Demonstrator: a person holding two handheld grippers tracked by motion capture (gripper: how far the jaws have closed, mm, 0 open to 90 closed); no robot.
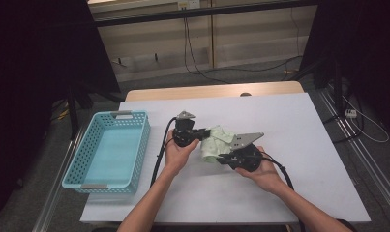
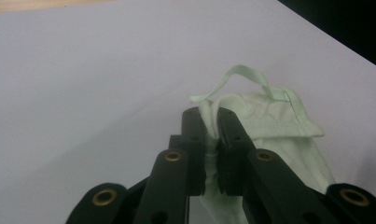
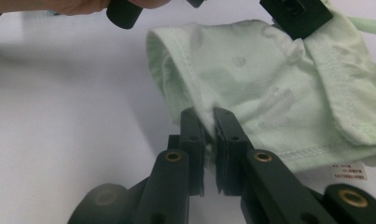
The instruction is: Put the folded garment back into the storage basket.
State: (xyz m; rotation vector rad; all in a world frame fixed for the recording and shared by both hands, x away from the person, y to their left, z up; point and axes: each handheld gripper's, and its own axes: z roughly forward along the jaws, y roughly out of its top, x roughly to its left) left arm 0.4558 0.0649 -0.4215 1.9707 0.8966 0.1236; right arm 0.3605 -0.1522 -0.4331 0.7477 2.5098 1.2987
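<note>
Fabric of pale green colour, a small garment (image 1: 215, 142), lies near the middle of the white table (image 1: 289, 193) in the high view, between the two hands. The left gripper (image 1: 205, 133) holds its left side and the right gripper (image 1: 222, 157) holds its lower edge. A light blue basket (image 1: 93, 171) stands on the left part of the table, well apart from the garment.

In the left gripper view, the black jaws are pressed together on a bunched part of the garment (image 2: 269, 119), and a thin loop (image 2: 244, 74) of the same cloth rises just behind the tips.

In the right gripper view, the jaws are clamped on the folded edge of the garment (image 3: 269, 79), which spreads to the right over the table. A small white label (image 3: 349, 171) lies at its lower hem. The other gripper (image 3: 295, 16) touches the cloth at the top.
</note>
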